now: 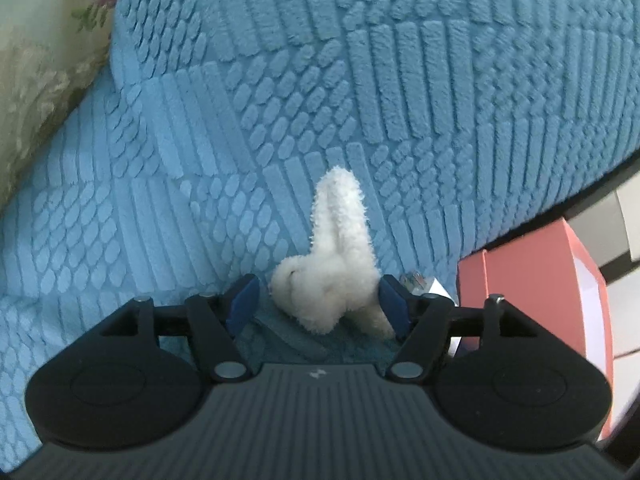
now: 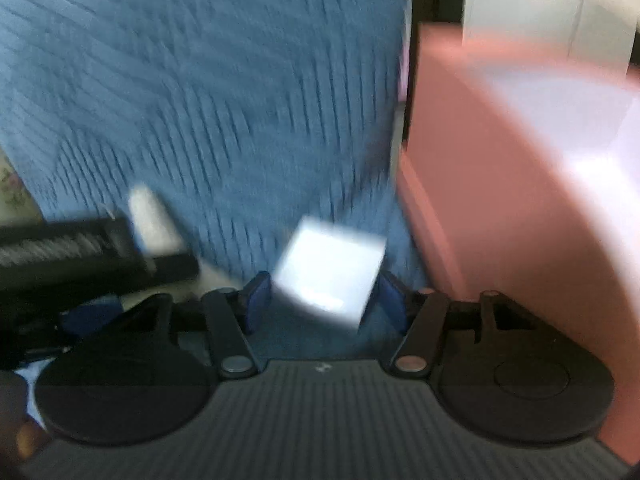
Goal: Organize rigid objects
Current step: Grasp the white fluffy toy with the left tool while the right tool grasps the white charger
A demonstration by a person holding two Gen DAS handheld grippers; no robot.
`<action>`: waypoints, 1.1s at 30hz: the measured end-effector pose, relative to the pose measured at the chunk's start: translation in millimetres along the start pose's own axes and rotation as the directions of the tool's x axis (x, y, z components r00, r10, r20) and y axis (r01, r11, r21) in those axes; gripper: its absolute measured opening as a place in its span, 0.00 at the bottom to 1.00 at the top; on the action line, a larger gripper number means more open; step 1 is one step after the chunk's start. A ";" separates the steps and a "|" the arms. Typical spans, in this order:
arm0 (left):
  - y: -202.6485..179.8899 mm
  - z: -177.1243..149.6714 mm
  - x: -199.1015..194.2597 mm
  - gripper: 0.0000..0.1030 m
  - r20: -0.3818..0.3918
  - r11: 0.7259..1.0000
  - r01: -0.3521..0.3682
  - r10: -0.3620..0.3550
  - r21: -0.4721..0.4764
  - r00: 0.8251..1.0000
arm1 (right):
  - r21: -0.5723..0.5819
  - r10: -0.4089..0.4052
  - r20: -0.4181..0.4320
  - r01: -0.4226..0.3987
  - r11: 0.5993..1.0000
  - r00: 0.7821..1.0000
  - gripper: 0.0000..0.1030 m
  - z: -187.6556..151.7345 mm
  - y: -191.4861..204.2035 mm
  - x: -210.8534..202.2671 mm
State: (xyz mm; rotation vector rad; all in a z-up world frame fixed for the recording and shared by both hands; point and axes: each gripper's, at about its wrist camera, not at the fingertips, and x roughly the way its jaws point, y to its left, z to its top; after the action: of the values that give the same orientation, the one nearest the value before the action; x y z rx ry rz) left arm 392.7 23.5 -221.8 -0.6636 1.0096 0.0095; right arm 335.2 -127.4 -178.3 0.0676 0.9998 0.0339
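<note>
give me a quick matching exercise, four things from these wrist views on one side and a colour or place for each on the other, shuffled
Things:
1. fluffy plush toy
2. textured fleece blanket
3. tall rigid box
4. small flat-faced cube

Descriptions:
A. salmon pink, standing at the right of the blanket
B. blue, ribbed and pebbled, covering the surface
C. white and furry, between the left gripper's jaws
D. pale white, blurred, between the right gripper's jaws

Pairs: 1-C, 2-B, 3-A, 4-D
</note>
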 end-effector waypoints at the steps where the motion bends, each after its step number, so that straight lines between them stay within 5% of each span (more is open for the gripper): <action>1: -0.4 0.1 0.8 0.70 0.005 1.000 -0.002 0.002 -0.008 1.000 | 0.002 0.001 0.031 -0.001 1.000 1.000 0.58 -1.2 0.1 -1.5; 10: 12.0 -14.2 -4.7 0.58 0.029 0.999 0.035 -0.034 -0.021 0.999 | -0.008 0.021 0.074 -0.020 1.000 0.997 0.58 -5.2 -2.0 -2.2; 12: 15.8 -15.5 -8.7 0.51 0.032 0.999 0.045 -0.044 -0.027 0.999 | -0.020 0.023 0.077 -0.022 1.000 0.997 0.57 -5.8 -1.3 -2.3; 16: 34.3 -14.2 -30.7 0.20 0.029 0.998 0.058 -0.058 -0.033 0.998 | -0.054 0.030 0.084 -0.026 0.998 0.996 0.56 -21.6 -3.5 -17.3; 18: 42.0 -14.7 -38.0 0.14 0.030 0.997 0.065 -0.063 -0.048 0.998 | -0.075 0.035 0.086 -0.028 0.997 0.996 0.56 -27.6 -1.6 -23.7; 27: 72.6 -1.8 -57.6 0.16 0.038 0.983 0.130 -0.126 -0.132 0.991 | -0.135 0.071 0.084 -0.059 0.989 0.994 0.55 -40.9 2.1 -42.1; 31: 69.7 0.1 -57.0 0.58 0.038 0.986 0.121 -0.117 -0.112 0.992 | -0.159 0.082 0.077 -0.069 0.985 0.994 0.55 -49.1 -1.7 -53.1; 33: 60.6 1.4 -51.9 0.63 0.050 0.989 0.115 -0.110 -0.096 0.993 | -0.170 0.082 0.067 -0.069 0.983 0.994 0.54 -50.1 -1.3 -52.9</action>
State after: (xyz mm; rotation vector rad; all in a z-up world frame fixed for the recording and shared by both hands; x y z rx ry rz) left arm 347.0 88.1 -211.5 -0.8067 0.9324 -0.0248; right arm 264.5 -129.7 -160.9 -0.0471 0.9174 0.1838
